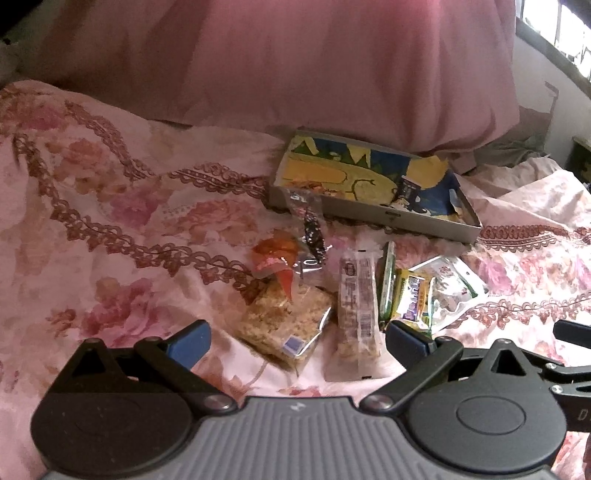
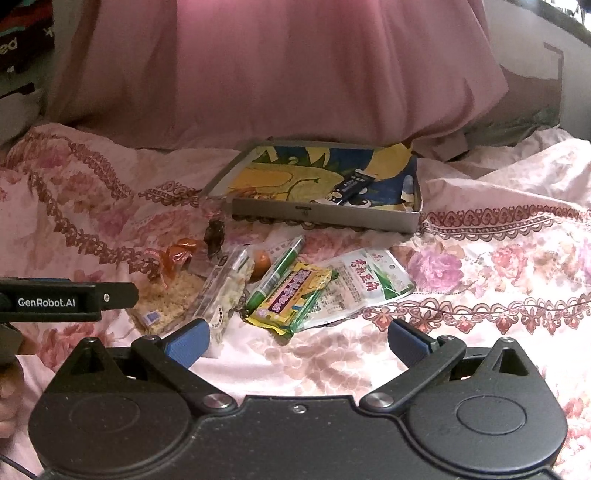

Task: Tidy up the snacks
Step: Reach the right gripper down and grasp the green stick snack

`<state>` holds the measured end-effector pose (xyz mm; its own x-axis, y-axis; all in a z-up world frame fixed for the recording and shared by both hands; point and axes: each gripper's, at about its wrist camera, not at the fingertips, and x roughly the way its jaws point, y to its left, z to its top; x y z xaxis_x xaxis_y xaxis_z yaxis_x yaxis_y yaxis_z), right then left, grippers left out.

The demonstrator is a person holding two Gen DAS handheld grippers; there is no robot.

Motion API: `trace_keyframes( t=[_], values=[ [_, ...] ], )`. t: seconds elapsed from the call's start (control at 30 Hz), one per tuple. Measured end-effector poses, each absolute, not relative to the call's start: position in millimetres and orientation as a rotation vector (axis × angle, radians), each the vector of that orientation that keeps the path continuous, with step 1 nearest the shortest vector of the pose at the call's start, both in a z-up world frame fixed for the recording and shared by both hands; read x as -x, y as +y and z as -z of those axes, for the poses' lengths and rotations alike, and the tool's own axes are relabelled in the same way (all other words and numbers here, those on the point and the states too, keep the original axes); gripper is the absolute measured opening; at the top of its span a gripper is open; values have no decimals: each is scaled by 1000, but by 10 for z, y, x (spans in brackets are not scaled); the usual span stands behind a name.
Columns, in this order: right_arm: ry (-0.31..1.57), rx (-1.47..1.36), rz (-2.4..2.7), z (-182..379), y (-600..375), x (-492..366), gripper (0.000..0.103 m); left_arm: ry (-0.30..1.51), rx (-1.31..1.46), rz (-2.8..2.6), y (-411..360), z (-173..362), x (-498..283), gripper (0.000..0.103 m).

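A pile of snack packets lies on the floral bedspread: a clear-wrapped rice crisp block, a long cereal bar, a yellow candy pack, a green stick, a white-green pouch and an orange-wrapped sweet. Behind them a shallow grey box with a yellow-blue picture lining holds a dark small packet. My left gripper is open just short of the rice crisp block. My right gripper is open, nothing between its fingers.
A big pink pillow stands right behind the box. The left gripper's body juts into the right wrist view at the left, a hand below it. A window and wall lie far right.
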<state>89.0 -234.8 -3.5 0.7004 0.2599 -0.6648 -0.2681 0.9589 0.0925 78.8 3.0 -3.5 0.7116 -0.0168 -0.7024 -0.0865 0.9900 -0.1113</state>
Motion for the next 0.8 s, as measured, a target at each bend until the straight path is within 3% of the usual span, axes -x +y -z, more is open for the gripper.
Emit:
trace_keyframes(
  t=[0.37, 0.6, 0.73, 0.8],
  values=[
    [802, 78, -353, 27, -2442, -1371, 102, 813, 73, 108, -119, 116, -1036, 103],
    [917, -39, -447, 235, -2502, -1875, 102, 863, 14, 255, -267, 215, -1293, 103],
    [975, -146, -497, 386, -2524, -2107, 98, 878, 14, 303, -251, 285, -1501, 102],
    [1007, -189, -516, 466, -2529, -2201, 92, 870, 3, 323, -256, 314, -1578, 102]
  ],
)
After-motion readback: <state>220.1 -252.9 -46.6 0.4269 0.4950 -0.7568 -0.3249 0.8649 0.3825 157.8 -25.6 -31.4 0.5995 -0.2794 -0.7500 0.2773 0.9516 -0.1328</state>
